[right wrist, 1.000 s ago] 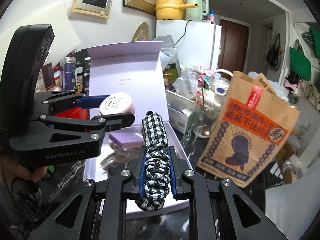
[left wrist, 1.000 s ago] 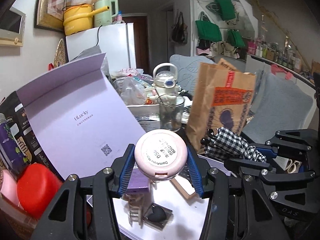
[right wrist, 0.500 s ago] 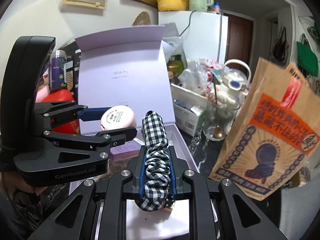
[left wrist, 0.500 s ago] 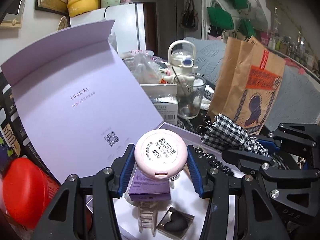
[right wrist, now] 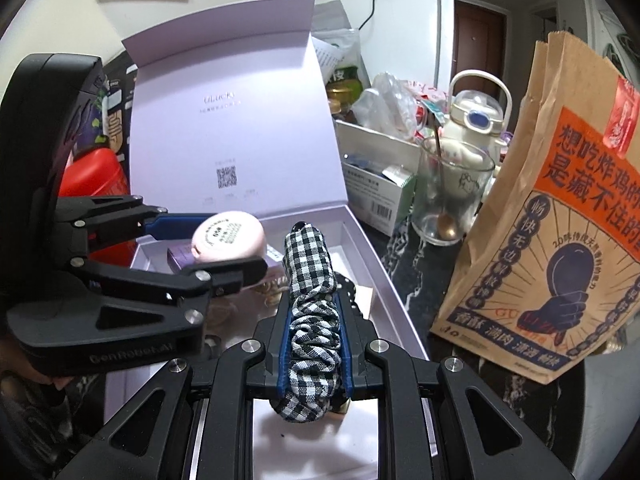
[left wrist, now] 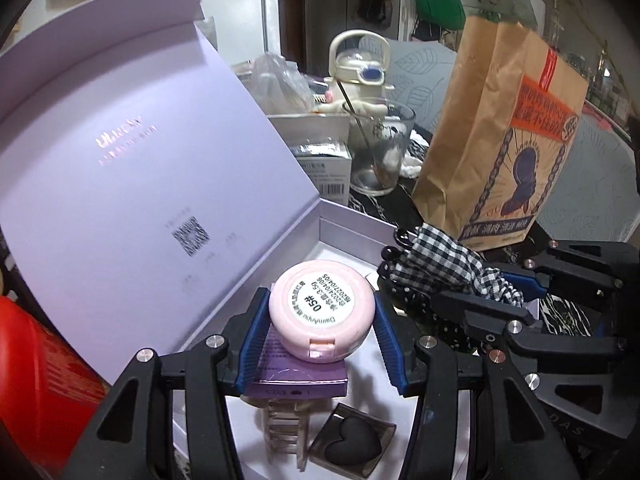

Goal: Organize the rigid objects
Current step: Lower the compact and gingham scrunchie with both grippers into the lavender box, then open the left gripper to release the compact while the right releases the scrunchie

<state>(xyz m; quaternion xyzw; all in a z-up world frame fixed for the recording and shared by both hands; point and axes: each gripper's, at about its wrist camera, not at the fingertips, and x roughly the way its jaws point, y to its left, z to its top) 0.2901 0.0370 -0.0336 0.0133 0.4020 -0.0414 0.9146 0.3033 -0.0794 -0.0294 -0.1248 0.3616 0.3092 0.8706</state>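
My left gripper point(left wrist: 322, 322) is shut on a round pink compact point(left wrist: 322, 314) and holds it over the open lilac gift box point(left wrist: 348, 236); gripper point(right wrist: 224, 246) and compact point(right wrist: 228, 236) also show in the right wrist view. My right gripper point(right wrist: 314, 316) is shut on a black-and-white checked scrunchie point(right wrist: 312, 304), also above the box point(right wrist: 384, 280); the scrunchie point(left wrist: 444, 264) shows in the left view. Inside the box lie a purple carton point(left wrist: 296, 376), a clear hair claw point(left wrist: 286, 428) and a black heart item point(left wrist: 352, 440).
The raised lid point(left wrist: 132, 184) stands behind the box. A brown paper bag point(right wrist: 560, 216) stands right, with a glass holding a spoon point(right wrist: 448, 200), a white bottle point(right wrist: 478, 120) and cartons point(right wrist: 376, 184) behind. A red container point(left wrist: 36, 368) is left.
Both grippers have moved forward and down toward the box interior, still holding their objects. The box and its contents now look closer.
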